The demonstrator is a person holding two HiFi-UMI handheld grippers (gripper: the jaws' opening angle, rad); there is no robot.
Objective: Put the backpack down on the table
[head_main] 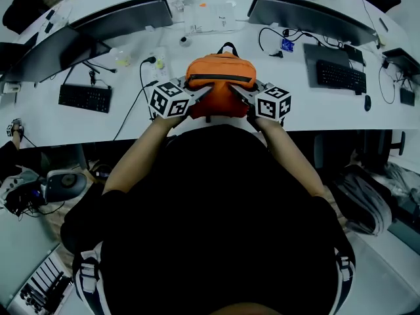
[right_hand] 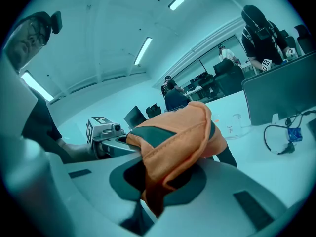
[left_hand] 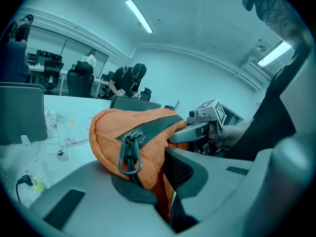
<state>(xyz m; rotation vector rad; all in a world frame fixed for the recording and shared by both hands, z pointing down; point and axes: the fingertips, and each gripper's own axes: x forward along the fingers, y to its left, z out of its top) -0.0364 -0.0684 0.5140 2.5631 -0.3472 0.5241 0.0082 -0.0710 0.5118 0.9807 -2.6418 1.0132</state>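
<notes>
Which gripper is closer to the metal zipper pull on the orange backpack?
Left. The left gripper pinches the backpack right beside the zipper pull; the right gripper pinches the opposite end, away from it.

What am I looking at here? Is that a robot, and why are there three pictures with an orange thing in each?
There is no robot here. A person holds a hand-held gripper in each hand, and the patterned cubes are part of those tools. The head view comes from a camera on the person's head, looking steeply down. The other two views come from cameras riding on each gripper, looking along its fingers. The left gripper and the right gripper are each shut on one side of the orange backpack, holding it at the near edge of a white table. On the table are a keyboard and a monitor, among other desk things. Whether the backpack already rests on the table, I cannot tell.
</notes>
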